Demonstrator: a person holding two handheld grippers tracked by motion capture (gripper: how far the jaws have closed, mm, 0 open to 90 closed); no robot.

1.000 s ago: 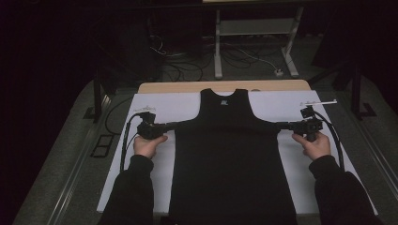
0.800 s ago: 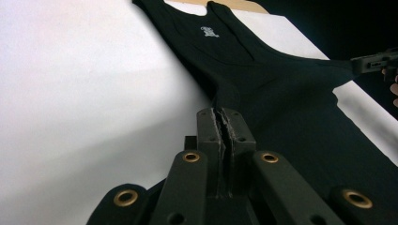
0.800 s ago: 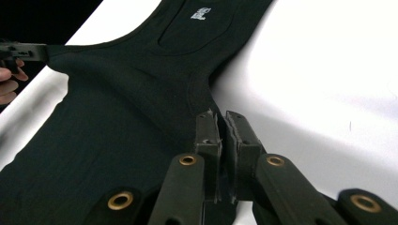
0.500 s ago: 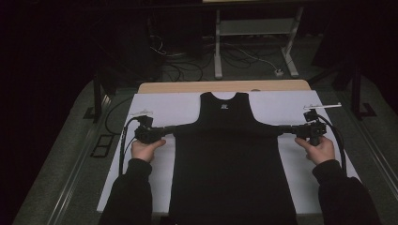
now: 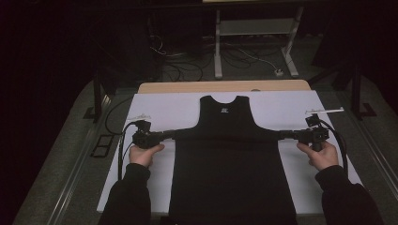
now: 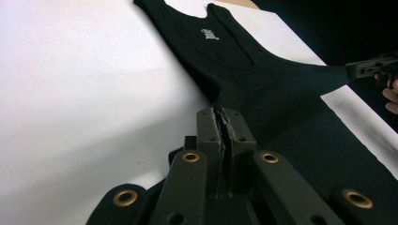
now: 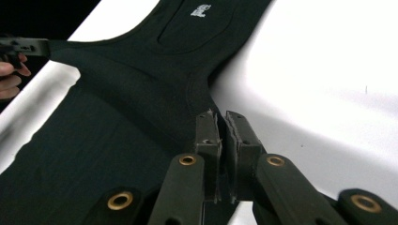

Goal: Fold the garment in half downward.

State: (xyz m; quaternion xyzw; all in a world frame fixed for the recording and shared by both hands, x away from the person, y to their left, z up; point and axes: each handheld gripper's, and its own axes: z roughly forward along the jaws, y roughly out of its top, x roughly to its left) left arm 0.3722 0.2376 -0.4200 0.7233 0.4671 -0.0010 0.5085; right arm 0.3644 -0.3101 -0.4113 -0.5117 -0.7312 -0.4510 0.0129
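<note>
High view showed the white-covered bench (image 5: 155,112) carrying a black tank top (image 5: 230,164) spread flat, neck toward the far edge. The left claw (image 5: 170,136) pinched its left underarm corner, the right claw (image 5: 282,135) its right corner, both clamped on stretched fabric.

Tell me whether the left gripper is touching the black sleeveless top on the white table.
Touching. In the left gripper view the left gripper has its jaws shut on a pulled-out edge of the black sleeveless top, with the fabric running straight into them.
</note>
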